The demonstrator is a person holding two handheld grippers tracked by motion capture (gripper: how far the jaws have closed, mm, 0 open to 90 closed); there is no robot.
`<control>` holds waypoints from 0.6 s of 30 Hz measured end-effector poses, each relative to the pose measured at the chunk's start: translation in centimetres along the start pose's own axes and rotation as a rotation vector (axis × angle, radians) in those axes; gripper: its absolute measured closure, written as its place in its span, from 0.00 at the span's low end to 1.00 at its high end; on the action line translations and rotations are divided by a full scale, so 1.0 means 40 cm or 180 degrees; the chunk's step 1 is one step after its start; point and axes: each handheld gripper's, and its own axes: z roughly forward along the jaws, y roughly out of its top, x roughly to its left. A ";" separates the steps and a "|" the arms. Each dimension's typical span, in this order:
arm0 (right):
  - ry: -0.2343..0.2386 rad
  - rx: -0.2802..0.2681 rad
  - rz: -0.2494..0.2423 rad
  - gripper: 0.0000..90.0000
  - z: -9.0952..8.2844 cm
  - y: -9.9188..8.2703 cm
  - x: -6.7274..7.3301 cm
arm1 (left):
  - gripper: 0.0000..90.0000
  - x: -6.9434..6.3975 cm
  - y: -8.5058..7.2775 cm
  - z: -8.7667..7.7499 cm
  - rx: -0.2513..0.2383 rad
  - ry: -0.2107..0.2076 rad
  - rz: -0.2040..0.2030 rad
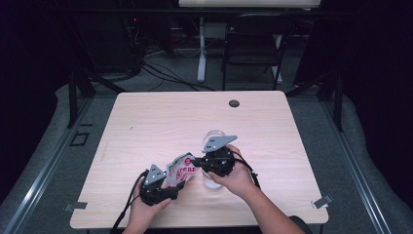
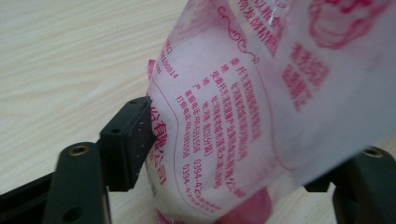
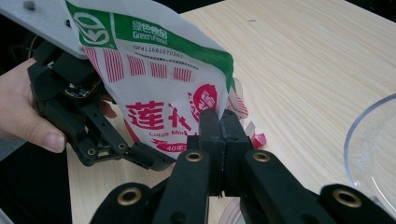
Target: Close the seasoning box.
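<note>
The right gripper (image 3: 219,122) pinches the bag's (image 3: 154,88) edge; the left gripper (image 2: 224,158) straddles the bag (image 2: 243,107), jaws apart, one pad touching. The bag (image 1: 181,168) sits just left of the clear bowl (image 1: 214,136), partly hidden by the right hand (image 1: 238,178), on the table (image 1: 160,117)

A white plastic bag (image 2: 261,116) printed with pink characters is seen between the two black jaws of the left claw (image 2: 233,158), the left jaw's pad lying against its edge and the right jaw half hidden behind it, above a pale wooden tabletop (image 2: 70,60).
</note>
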 end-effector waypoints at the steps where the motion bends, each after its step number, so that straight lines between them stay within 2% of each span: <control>1: -0.0008 0.0011 0.0004 1.00 0.000 0.000 0.001 | 0.32 0.003 -0.003 0.002 -0.0017 -0.0012 -0.0044; 3: 0.0000 0.0008 -0.0004 1.00 0.000 -0.001 0.003 | 0.31 0.010 -0.005 0.007 0.0018 -0.0006 -0.0111; 6: -0.0008 -0.0001 -0.0009 1.00 0.000 -0.001 0.007 | 0.28 0.011 -0.005 0.016 0.0032 0.0019 -0.0094; 11: -0.0009 0.0013 -0.0017 1.00 0.000 -0.004 0.008 | 0.27 0.015 -0.009 0.043 0.0214 -0.0035 -0.0109; 14: -0.0020 0.0025 -0.0024 0.99 0.001 -0.006 0.010 | 0.27 0.015 -0.011 0.058 0.0347 -0.0037 -0.0050; 16: -0.0025 0.0034 -0.0034 0.99 0.001 -0.007 0.011 | 0.28 0.012 -0.013 0.069 0.0472 0.0025 0.0078; 18: -0.0040 0.0030 -0.0032 0.99 0.001 -0.009 0.014 | 0.29 0.008 -0.013 0.074 0.0459 0.0058 0.0157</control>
